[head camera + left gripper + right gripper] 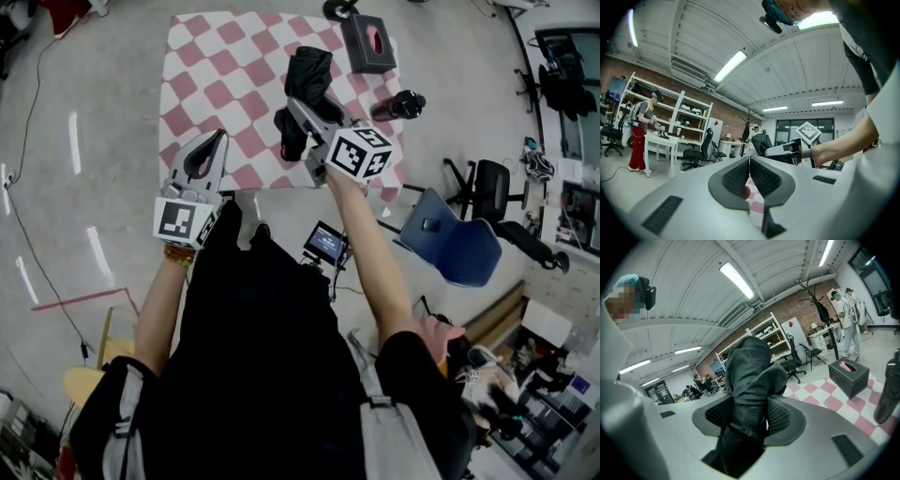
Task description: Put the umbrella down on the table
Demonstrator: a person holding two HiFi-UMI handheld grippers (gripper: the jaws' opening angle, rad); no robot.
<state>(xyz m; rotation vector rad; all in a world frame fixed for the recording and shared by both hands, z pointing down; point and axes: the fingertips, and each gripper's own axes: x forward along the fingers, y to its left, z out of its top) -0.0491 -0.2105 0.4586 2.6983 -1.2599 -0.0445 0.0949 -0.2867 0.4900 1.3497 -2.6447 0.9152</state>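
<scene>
Folded black umbrella (747,376) is clamped in my right gripper (749,416), over the near part of the desk (202,56), its long axis running from about 1 to 7 o'clock. At 8 o'clock, my left gripper (208,157) is closed, empty and farther away.

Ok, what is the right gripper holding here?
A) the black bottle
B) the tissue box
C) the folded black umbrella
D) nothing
C: in the right gripper view the right gripper is closed on the folded black umbrella, while the tissue box and black bottle sit apart on the checkered table.
</scene>
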